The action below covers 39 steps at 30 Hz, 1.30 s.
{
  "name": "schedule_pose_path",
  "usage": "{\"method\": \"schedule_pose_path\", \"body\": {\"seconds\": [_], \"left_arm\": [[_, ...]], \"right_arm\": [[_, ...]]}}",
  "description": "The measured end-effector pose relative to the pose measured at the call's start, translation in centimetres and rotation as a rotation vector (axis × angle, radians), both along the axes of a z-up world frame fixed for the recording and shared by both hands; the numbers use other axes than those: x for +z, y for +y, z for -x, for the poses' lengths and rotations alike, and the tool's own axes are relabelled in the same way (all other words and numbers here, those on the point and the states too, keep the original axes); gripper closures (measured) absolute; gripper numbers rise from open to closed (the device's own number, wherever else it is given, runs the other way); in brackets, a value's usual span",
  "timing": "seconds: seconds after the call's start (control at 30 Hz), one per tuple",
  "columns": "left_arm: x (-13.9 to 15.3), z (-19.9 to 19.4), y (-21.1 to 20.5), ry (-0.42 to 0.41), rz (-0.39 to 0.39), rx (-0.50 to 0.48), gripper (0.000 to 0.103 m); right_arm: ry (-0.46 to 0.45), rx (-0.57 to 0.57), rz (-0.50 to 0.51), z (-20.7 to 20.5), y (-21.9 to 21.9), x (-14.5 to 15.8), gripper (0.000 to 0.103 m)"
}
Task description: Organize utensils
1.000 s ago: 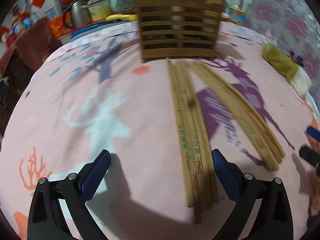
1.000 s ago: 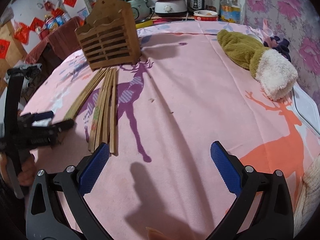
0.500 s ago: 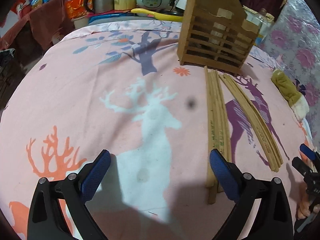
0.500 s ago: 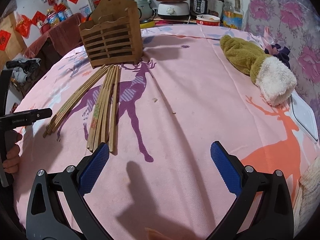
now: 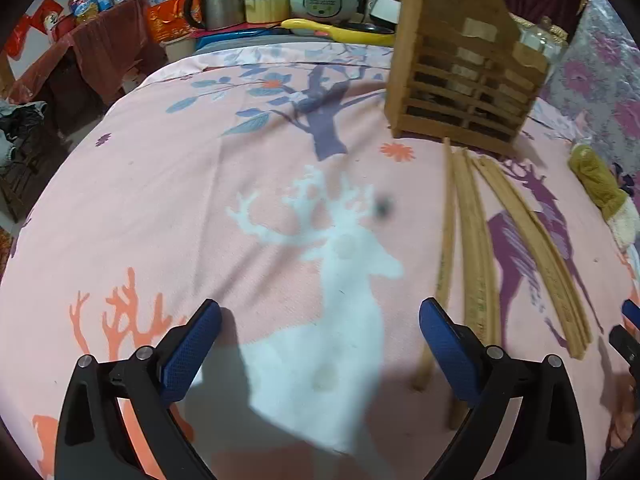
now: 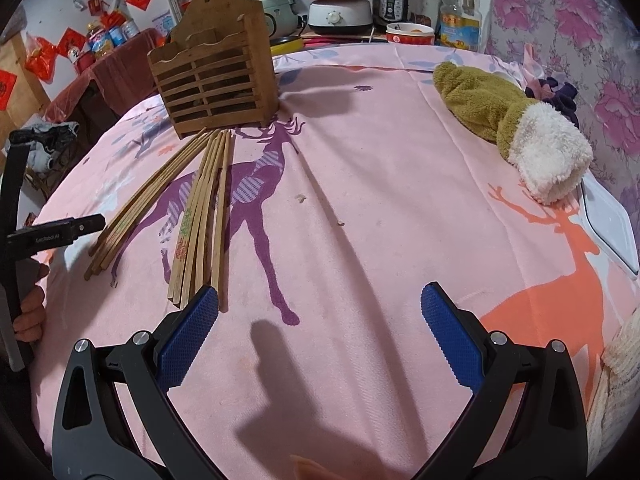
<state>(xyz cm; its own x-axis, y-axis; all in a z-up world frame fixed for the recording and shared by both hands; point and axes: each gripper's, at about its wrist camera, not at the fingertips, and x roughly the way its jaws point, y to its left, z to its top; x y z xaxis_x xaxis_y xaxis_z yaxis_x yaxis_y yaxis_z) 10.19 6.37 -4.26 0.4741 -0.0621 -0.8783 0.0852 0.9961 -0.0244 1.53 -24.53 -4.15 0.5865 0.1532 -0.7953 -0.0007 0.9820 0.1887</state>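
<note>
Left view soft with blur: chopstick edges smear, a dark smudge sits mid-frame on the cloth (image 5: 200, 208). Near ends of one chopstick bundle (image 5: 472, 256) run behind the left gripper's right finger, so their tips are hidden. Right gripper appears there only as a blue-and-black sliver at the right edge. In the right view the left gripper shows as a black bar at the left edge, a hand (image 6: 30, 312) partly cut off beneath it.

Left gripper (image 5: 320, 344): jaws spread wide, nothing between them, over a white deer print. Right gripper (image 6: 320, 328): jaws equally wide, empty, over bare pink cloth. Pads (image 6: 188, 332) blue, fine-knurled; arms matte black.

Chopsticks: two bundles, pale wood, thin and square-edged, flat on the cloth, fanning out from the foot of the holder (image 6: 216, 80). Bundle nearer the right gripper (image 6: 200, 220) carries green and red print; its ends lie just beside that gripper's left pad. The other bundle (image 6: 140, 204) points toward the left gripper.

Holder: slatted brown wood, upright, peaked back. Inside too dark to read.

Fuzzy olive-and-cream mitten (image 6: 512, 128) lies well apart.
</note>
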Motion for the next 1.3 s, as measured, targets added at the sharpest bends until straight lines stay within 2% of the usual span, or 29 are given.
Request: {"method": "schedule_pose_path", "body": {"seconds": [0.07, 0.2, 0.27, 0.37, 0.43, 0.53, 0.63, 0.67, 0.73, 0.77, 0.8, 0.9, 1.0, 1.03, 1.2, 1.3], "left_arm": [[0.3, 0.6, -0.7, -0.004, 0.019, -0.043, 0.006], [-0.3, 1.0, -2.0, 0.002, -0.065, -0.07, 0.006], [-0.1, 1.3, -2.1, -0.005, -0.07, -0.07, 0.011], [0.0, 1.4, -1.8, -0.013, -0.075, -0.058, 0.016], [0.0, 1.4, -1.6, -0.014, -0.081, -0.046, 0.014], [-0.3, 1.0, -1.3, -0.005, -0.084, -0.018, 0.005], [-0.3, 0.9, -1.4, -0.009, -0.089, -0.02, 0.006], [-0.2, 1.0, -1.4, -0.013, -0.088, -0.025, 0.007], [0.0, 1.2, -1.7, -0.027, -0.079, -0.046, 0.023], [0.1, 1.5, -2.0, -0.039, -0.078, -0.063, 0.027], [0.3, 1.7, -2.3, -0.048, -0.081, -0.08, 0.038], [0.4, 2.1, -3.4, -0.069, -0.091, -0.126, 0.054], [0.5, 2.4, -4.0, -0.081, -0.095, -0.164, 0.068], [0.4, 2.4, -4.1, -0.082, -0.092, -0.17, 0.071], [0.4, 2.2, -4.2, -0.082, -0.085, -0.168, 0.071], [0.3, 2.1, -4.0, -0.078, -0.076, -0.162, 0.069]], "right_arm": [[-0.004, -0.002, -0.003, 0.0, 0.0, 0.0, 0.006], [-0.016, 0.007, -0.008, 0.1, 0.1, 0.1, 0.006], [-0.026, 0.018, -0.009, 0.3, 0.3, 0.3, 0.009], [-0.032, 0.05, -0.012, 0.4, 0.9, 0.3, 0.018], [-0.025, 0.089, 0.004, 0.4, 1.6, 0.1, 0.033], [-0.014, 0.123, 0.061, 0.4, 2.8, -0.3, 0.044], [-0.027, 0.142, 0.06, 0.7, 3.0, -0.1, 0.05], [-0.031, 0.144, 0.061, 0.8, 3.0, 0.0, 0.051], [-0.049, 0.144, 0.079, 1.1, 3.1, 0.2, 0.059], [-0.074, 0.141, 0.096, 1.5, 3.2, 0.6, 0.061], [-0.102, 0.146, 0.099, 1.8, 3.3, 1.0, 0.065], [-0.167, 0.2, 0.093, 3.0, 3.9, 2.0, 0.065], [-0.14, 0.255, 0.14, 2.7, 5.3, 1.3, 0.067], [-0.125, 0.259, 0.139, 2.4, 5.4, 1.2, 0.07], [-0.064, 0.227, 0.095, 1.5, 4.5, 0.3, 0.083], [-0.087, 0.25, 0.117, 2.0, 5.2, 0.5, 0.083]]}}
